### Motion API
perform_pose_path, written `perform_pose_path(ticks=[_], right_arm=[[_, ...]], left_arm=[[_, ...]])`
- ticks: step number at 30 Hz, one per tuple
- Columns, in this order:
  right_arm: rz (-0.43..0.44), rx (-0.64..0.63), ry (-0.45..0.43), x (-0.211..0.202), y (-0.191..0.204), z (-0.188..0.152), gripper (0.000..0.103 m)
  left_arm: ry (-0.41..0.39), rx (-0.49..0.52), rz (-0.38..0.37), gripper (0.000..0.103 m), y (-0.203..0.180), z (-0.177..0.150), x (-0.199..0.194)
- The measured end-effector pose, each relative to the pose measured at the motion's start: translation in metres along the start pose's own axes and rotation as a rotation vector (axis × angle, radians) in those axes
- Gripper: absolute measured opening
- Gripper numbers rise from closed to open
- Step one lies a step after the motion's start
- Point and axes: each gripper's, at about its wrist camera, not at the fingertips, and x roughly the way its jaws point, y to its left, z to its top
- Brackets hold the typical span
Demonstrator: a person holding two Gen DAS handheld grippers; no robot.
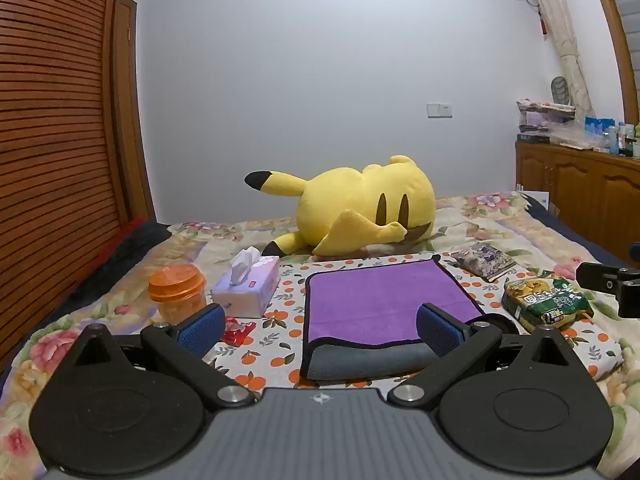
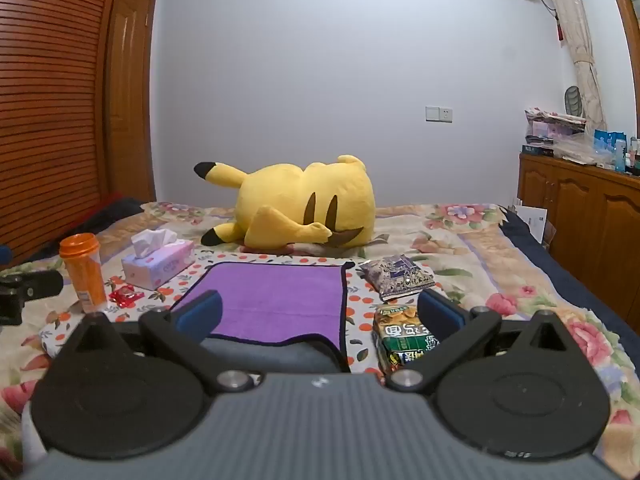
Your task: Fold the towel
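A: Status of towel?

B: Lying flat on the orange-print cloth on the bed, purple side up. Near edge turned up and over, grey underside showing as a soft roll along the front. Black binding visible round the border. Flanked by a tissue box and orange jar on one side, snack bags on the other (none touching it, as far as visible).

A: Left gripper?

B: Fingers spread wide, nothing between the blue pads. Hovering just short of the towel's near left corner.

A: Right gripper?

B: Likewise spread wide, holding nothing. Positioned over the near edge; one pad over purple fabric, the other over the green bag. Contact with either cannot be confirmed.

A: Step in hand?

B: Judged as an approach for a grasp. Fold not complete: only a narrow strip turned over, most of the purple face exposed.

A: Requirements for next move?

B: Probably: lower each gripper to a near corner, close on the rolled edge, catch both layers or only the top one by intent. Then lift together and carry toward the far edge by the plush. Keep the right pads clear of the green bag. Match height of both sides to avoid a skewed crease.
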Motion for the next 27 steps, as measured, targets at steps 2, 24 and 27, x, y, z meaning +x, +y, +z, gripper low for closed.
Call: perform_pose_path(ticks=[2,24,27], right_arm=[[0.001,0.001,-0.002,-0.0001,0.0000,0.0000,0.103],[0.001,0.002,0.003,0.0004,-0.0012,0.0001,0.103],[0.001,0.002,0.003,0.0004,-0.0012,0.0002,0.103]], left_arm=[[0.004,-0.005,-0.003,0.103,0.0001,0.0001,0.0001],[0.002,-0.002,0.000,0.103,0.0001,0.0000,0.0001],[0.002,-0.002,-0.001,0.103,0.0001,0.0000,0.0001]])
